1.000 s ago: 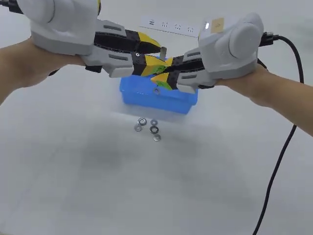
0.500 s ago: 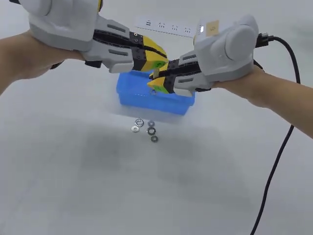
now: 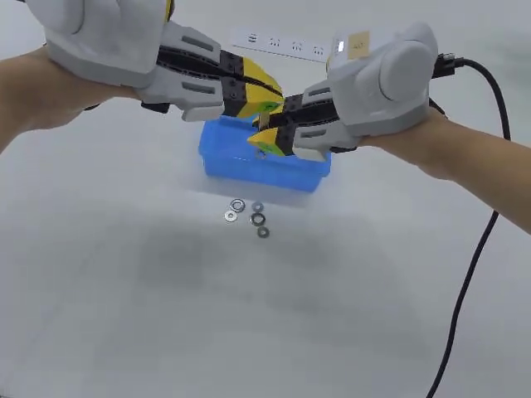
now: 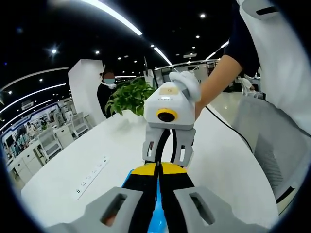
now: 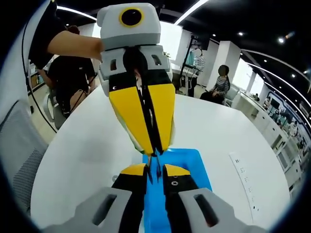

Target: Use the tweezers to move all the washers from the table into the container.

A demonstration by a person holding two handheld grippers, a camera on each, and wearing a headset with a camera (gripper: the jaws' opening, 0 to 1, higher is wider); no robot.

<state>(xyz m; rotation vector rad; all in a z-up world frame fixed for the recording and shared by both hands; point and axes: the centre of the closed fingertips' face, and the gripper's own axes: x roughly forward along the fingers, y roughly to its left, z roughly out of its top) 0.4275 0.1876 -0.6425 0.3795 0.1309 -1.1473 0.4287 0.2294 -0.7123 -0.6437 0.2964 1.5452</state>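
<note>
Five small silvery ring washers [image 3: 258, 220] lie clustered on the white worktop [image 3: 166, 290], just in front of the blue container [image 3: 241, 166]. Above the container, the left tongs [image 3: 275, 99] pinch thin tweezers [image 5: 156, 167]. The right tongs [image 3: 260, 143] flank the tweezers' tip, and I cannot tell whether they grip it.

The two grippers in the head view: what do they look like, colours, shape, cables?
Both the left gripper and the right gripper have a light-grey housing, black mid-sections with grey plates, and yellow jaw tips with a green touch. A black cable runs from the right one, whose top bears a tan label.
</note>
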